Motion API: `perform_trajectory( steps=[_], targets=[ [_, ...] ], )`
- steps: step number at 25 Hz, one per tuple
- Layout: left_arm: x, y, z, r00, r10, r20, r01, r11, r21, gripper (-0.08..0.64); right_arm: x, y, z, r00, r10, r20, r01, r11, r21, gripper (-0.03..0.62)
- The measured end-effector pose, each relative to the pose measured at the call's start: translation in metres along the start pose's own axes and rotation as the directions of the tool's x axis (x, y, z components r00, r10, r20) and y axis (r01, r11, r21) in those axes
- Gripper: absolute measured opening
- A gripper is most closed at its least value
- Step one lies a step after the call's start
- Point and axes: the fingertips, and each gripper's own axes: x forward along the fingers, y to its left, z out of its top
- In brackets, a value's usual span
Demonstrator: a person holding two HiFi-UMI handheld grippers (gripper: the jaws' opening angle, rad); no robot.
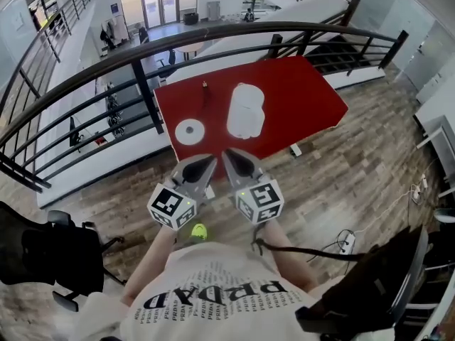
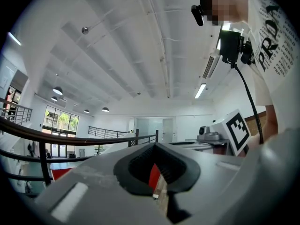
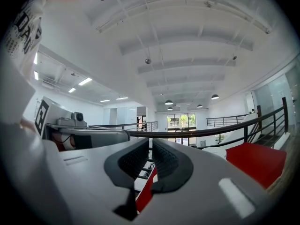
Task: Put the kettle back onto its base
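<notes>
White cloth of your printed shirt [image 1: 213, 297] fills the bottom of the head view and cuts off your upper arms. Just past it, your left gripper [image 1: 209, 160] is clenched with nothing in it, its pads meeting at the tip. Your right gripper [image 1: 229, 154] sits just beside it, released, with a narrow slit between its pads and nothing in that slit. Both point toward the red surface [image 1: 306, 98], whose near edge they partly cover.

On that surface the round white base [image 1: 190, 131] lies near the left corner. The white kettle [image 1: 245, 111] is just to its right, off the base and apart from it. It appears upright, long axis rising from the surface; you cannot make out spout or handle. A small dark item [image 1: 205, 89] behind the base is too small to name. Beyond runs the dark railing [image 1: 213, 38].
</notes>
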Motion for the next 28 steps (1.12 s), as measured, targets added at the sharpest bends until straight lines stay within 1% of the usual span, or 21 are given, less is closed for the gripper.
perform_trajectory(
  steps=[9, 14, 22, 28],
  targets=[
    [0.026, 0.035, 0.005, 0.999, -0.044, -0.012, 0.044, 0.999, -0.001, 0.006, 0.035, -0.027, 0.004, 0.999, -0.048, -0.012, 0.048, 0.999, 0.001, 0.051],
    [0.036, 0.057, -0.002, 0.998, -0.064, -0.014, 0.064, 0.998, -0.006, 0.006, 0.057, -0.038, 0.000, 0.997, -0.076, -0.015, 0.076, 0.997, -0.003, 0.052],
    [0.047, 0.085, -0.008, 0.993, -0.116, -0.017, 0.116, 0.993, -0.010, 0.006, 0.083, -0.050, -0.006, 0.991, -0.135, -0.019, 0.135, 0.991, -0.003, 0.063],
    [0.054, 0.097, -0.013, 0.992, -0.124, -0.014, 0.123, 0.992, -0.019, 0.006, 0.092, -0.057, -0.011, 0.986, -0.162, -0.029, 0.162, 0.987, -0.006, 0.088]
  ],
)
